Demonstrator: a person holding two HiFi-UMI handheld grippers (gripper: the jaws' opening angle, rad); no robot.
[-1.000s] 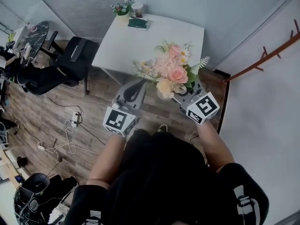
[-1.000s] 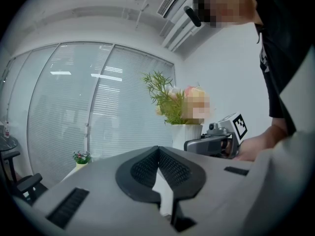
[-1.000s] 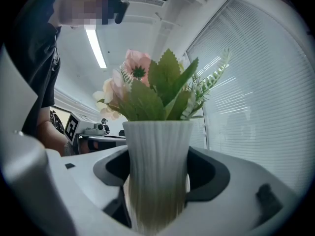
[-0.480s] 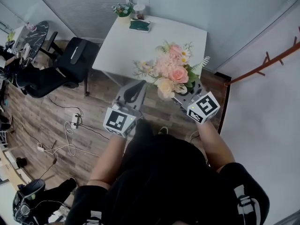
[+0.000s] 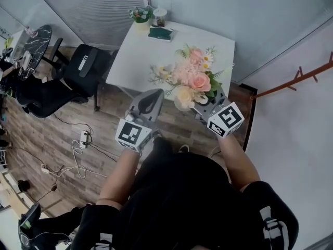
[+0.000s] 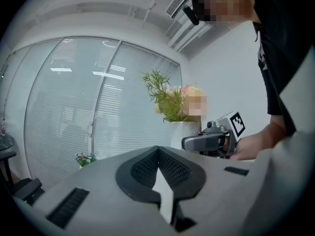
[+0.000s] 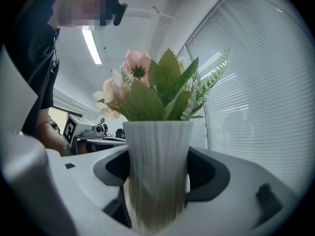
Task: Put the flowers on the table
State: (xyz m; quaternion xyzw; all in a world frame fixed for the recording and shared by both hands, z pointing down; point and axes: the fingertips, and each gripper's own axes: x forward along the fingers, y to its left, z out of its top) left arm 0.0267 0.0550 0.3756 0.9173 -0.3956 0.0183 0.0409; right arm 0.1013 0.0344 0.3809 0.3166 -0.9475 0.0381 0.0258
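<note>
Head view hides your right tongs (image 5: pixel 204 106) under the flowers (image 5: pixel 191 79). The right gripper view settles it: jaws clamped on the white ribbed vase (image 7: pixel 156 151), one pad each side, vase upright. Left gripper view shows your left tongs (image 6: pixel 158 151) closed, pads meeting, nothing between them. It also catches the vase and your right tongs at its right side. Only the head view shows the table (image 5: pixel 140 53).

The flowers: pink, peach and cream blooms, small white daisies, green leaves, a pale fern sprig. The right gripper view gives mostly leaves and one pink bloom above the vase rim.

They are held up at centre frame, not set down, overlapping the near right corner of the white table. The left tongs are just left of them, over the floor (image 5: pixel 52 129).

Far edge of the table, top centre: small potted plant (image 5: pixel 140 13), cup (image 5: pixel 159 15), dark green flat item (image 5: pixel 160 33). Black office chair (image 5: pixel 83 69) sits left of the table. The floor is wood, with cables (image 5: pixel 78 150) at lower left. Slatted blinds (image 5: pixel 93 7) run along the top, and a brown coat rack (image 5: pixel 307 77) stands at right.
</note>
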